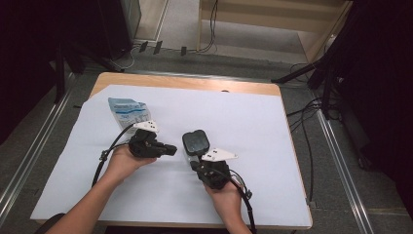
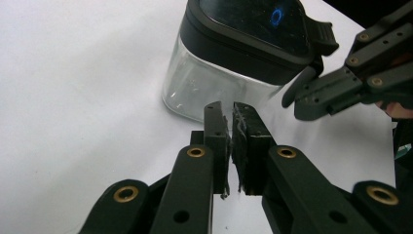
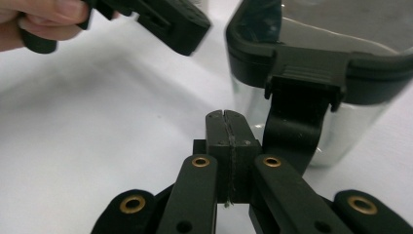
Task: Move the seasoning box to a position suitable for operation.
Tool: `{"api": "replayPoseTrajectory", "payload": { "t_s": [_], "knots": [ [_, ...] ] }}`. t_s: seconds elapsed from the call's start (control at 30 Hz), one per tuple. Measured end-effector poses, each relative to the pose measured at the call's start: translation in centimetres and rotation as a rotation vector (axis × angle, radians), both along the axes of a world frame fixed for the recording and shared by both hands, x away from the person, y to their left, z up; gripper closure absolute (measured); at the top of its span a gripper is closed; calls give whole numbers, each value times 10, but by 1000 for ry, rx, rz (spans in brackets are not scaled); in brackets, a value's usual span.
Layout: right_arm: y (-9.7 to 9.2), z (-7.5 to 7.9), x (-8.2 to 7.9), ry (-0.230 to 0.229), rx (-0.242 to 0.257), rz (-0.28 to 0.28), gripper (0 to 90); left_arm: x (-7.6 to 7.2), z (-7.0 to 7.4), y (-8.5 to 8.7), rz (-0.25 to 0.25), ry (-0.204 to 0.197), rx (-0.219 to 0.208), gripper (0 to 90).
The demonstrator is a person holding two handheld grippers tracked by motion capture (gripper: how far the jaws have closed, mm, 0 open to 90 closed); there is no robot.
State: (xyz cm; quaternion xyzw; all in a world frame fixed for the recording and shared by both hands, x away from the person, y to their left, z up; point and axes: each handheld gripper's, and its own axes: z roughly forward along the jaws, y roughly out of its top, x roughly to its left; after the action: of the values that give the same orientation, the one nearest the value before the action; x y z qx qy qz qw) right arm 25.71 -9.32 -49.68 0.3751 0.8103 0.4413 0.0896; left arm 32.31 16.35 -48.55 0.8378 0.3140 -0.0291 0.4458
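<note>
A clear container [image 1: 196,142] with a black lid stands on the white sheet between my two grippers; it appears as the container [image 2: 229,73] and the container [image 3: 341,112] in the gripper views. A black latch [image 3: 302,83] hangs from the lid's rim. My left gripper [image 1: 173,149] points at the container from the left; its jaws [image 2: 230,111] stand a narrow slit apart with nothing between them. My right gripper [image 1: 193,159] points at it from the near side, shut and empty, its tip [image 3: 226,117] just left of the latch. The right gripper's tip [image 2: 293,100] nearly touches the container's wall.
A light blue pouch [image 1: 125,111] lies flat at the sheet's far left. The white sheet [image 1: 253,126] covers a wooden table [image 1: 195,83]. Cables and stand legs lie on the floor beyond the table's far and right edges.
</note>
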Motion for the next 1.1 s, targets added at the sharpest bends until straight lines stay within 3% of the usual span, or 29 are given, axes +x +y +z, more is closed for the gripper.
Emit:
{"api": "replayPoseTrajectory", "payload": {
  "t_s": [0.57,0.83,1.1],
  "knots": [
    [-41,-2,18,15,-14,-128,900,4,1,-6,5,-35,-17,859],
    [-51,-2,29,14,-26,-146,900,4,-1,-16,-3,-22,-28,879],
    [-53,-2,46,11,-57,-140,900,10,-3,-28,19,-25,12,875]
  ]
}}
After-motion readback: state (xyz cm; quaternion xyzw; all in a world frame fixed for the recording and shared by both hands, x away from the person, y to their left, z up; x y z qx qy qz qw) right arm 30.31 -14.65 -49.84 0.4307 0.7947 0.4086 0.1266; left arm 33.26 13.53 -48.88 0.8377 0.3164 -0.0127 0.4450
